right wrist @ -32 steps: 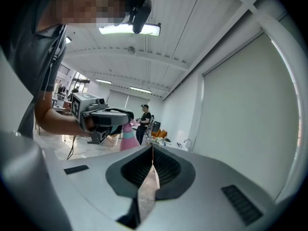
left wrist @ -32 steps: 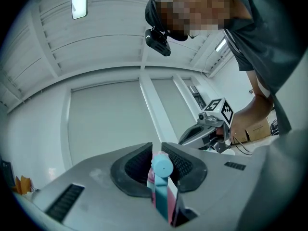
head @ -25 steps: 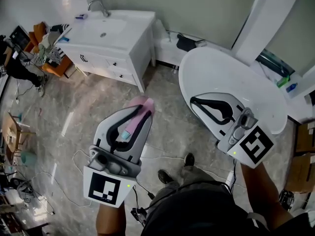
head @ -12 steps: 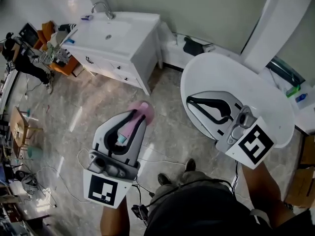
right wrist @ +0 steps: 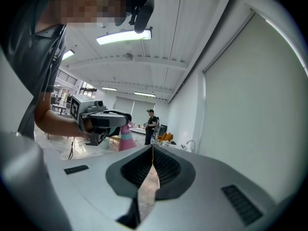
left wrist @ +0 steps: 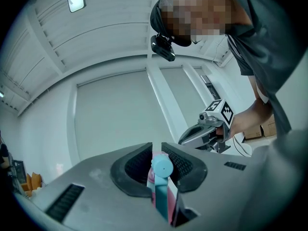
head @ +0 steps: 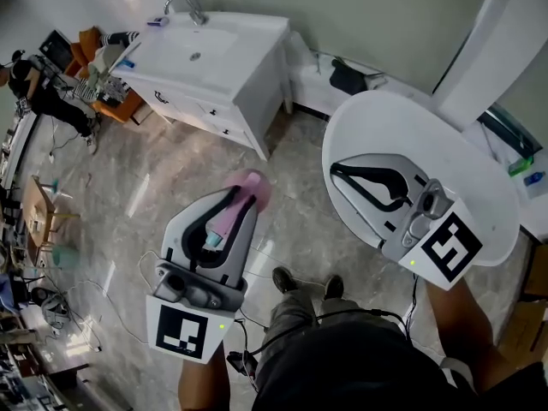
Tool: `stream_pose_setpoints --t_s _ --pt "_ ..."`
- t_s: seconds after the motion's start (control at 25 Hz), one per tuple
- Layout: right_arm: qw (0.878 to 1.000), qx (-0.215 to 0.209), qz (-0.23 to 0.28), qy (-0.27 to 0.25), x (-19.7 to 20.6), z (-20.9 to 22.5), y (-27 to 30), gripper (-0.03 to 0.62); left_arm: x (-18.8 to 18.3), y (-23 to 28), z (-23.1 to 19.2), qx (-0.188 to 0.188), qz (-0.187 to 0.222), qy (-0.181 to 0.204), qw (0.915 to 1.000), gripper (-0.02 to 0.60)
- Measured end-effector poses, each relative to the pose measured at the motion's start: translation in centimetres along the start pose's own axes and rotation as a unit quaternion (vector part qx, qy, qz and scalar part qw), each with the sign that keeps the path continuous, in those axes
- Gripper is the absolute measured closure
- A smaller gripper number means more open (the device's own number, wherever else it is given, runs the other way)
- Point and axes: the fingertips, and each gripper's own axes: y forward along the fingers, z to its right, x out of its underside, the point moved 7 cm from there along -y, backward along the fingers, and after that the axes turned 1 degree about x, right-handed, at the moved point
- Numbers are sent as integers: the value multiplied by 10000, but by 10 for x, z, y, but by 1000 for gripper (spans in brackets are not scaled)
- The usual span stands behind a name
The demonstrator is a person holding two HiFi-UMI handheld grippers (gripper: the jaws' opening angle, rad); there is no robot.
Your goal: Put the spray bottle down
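Observation:
A pink spray bottle (head: 247, 192) with a teal spray head (left wrist: 161, 167) is clamped between the jaws of my left gripper (head: 242, 199), which is shut on it and held level above the marble floor. In the left gripper view the teal head pokes up between the black pads (left wrist: 179, 163), and the pink body (left wrist: 158, 199) shows below it. My right gripper (head: 336, 175) hovers over the round white table (head: 445, 148) with its jaws shut and nothing in them. The right gripper view shows the left gripper (right wrist: 103, 120) and the pink bottle (right wrist: 126, 139) off to the left.
A white vanity with a sink and faucet (head: 210, 58) stands at the back left. A white column (head: 479, 50) rises behind the table. Cables (head: 150, 268) trail over the floor near the person's shoes (head: 287, 279). Chairs, clutter and another person (head: 38, 92) are at the far left.
The person has stepped across the floor, carrying both grippers along, so the vanity and table have slid in the head view. The bottle stays clamped in the left gripper.

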Motion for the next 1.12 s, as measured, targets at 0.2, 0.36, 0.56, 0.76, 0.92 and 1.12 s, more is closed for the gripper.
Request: stream_pose_setpoints --t_s 0.2,0.36,0.56,0.76,0.92,1.12 --pt "9995 298 -100 78 -3 6 30 585 15 6 -39 218 103 -99 9997 522" --pt "9982 539 -223 -108 -9 13 67 585 34 5 -80 357 314 -322 9983 522" --pt "9961 736 -479 -99 -1 5 87 585 49 -4 -99 591 401 -334 9969 522" --pt "9949 916 -414 -124 -12 16 94 585 54 10 -111 791 519 -352 9949 522" --pt "9945 948 -438 -23 -13 28 94 585 54 25 -114 842 596 -427 9937 522" --pt "9975 627 -309 57 -2 55 109 585 57 47 -118 616 416 -423 9963 522"
